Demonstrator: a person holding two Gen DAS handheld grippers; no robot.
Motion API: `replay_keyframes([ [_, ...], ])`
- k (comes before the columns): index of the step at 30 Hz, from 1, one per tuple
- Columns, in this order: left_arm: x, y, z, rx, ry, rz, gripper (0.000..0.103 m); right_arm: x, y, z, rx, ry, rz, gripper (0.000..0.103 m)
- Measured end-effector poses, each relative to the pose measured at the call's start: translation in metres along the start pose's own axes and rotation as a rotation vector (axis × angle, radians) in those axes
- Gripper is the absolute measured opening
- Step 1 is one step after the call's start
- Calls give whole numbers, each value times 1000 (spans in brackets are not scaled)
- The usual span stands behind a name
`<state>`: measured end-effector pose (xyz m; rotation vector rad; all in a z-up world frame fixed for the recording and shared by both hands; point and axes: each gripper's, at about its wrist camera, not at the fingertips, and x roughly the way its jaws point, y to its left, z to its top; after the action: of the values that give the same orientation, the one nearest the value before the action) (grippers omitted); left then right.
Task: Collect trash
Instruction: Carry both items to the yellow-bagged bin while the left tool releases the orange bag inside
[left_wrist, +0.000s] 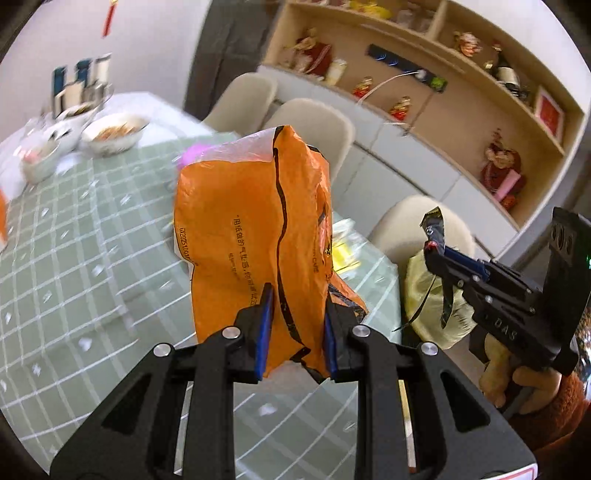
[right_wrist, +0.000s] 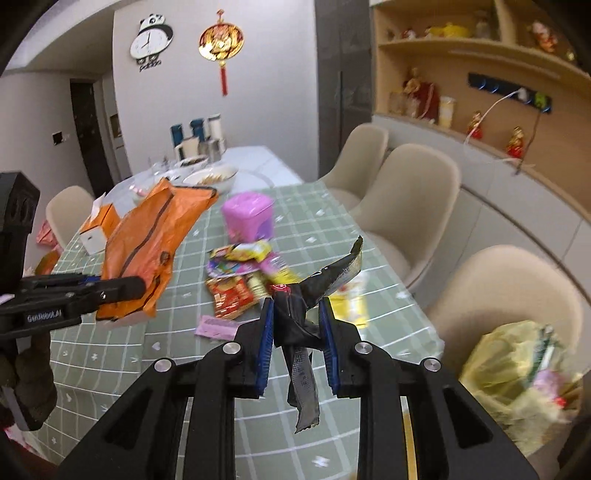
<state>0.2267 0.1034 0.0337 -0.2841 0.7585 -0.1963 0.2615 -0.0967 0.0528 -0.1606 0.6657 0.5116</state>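
My left gripper (left_wrist: 297, 314) is shut on an orange plastic bag (left_wrist: 255, 229) and holds it up above the green checked table (left_wrist: 74, 240). The same orange bag (right_wrist: 155, 243) and left gripper (right_wrist: 122, 288) show at the left of the right wrist view. My right gripper (right_wrist: 297, 321) is shut on a crumpled black wrapper (right_wrist: 306, 306), held above the table's near edge. The right gripper (left_wrist: 436, 254) with the black wrapper (left_wrist: 436, 225) shows at the right of the left wrist view. A yellow trash bag (right_wrist: 517, 373) sits low at the right, beside the table; it also shows in the left wrist view (left_wrist: 432, 295).
Several snack wrappers (right_wrist: 240, 277) and a pink container (right_wrist: 249, 216) lie mid-table. A pink paper slip (right_wrist: 216, 326) lies nearer. Bowls (right_wrist: 210, 177) and canisters (right_wrist: 197, 136) stand at the far end. An orange box (right_wrist: 98, 225) is at the left. Beige chairs (right_wrist: 413, 199) line the right side, before shelves.
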Motion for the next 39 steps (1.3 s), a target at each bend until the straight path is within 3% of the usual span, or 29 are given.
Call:
replay_keyframes([
  [11,40,-125,35,136,-36,-151,22,-82,-100,-7,52,-117,-160,24],
  [23,113,-265,46,242,-35,-304,22,-131,-240,-54,151,-164,-307,24],
  [29,174,-326,35,254,86,-404,22,-147,-307,-75,209,-158,-379,24],
  [33,233,-358,19,246,269,-477,22,-153,-345,-91,255,-143,-413,24],
  [39,312,-393,-5,243,476,-477,22,-146,-380,-107,298,-108,-432,24],
])
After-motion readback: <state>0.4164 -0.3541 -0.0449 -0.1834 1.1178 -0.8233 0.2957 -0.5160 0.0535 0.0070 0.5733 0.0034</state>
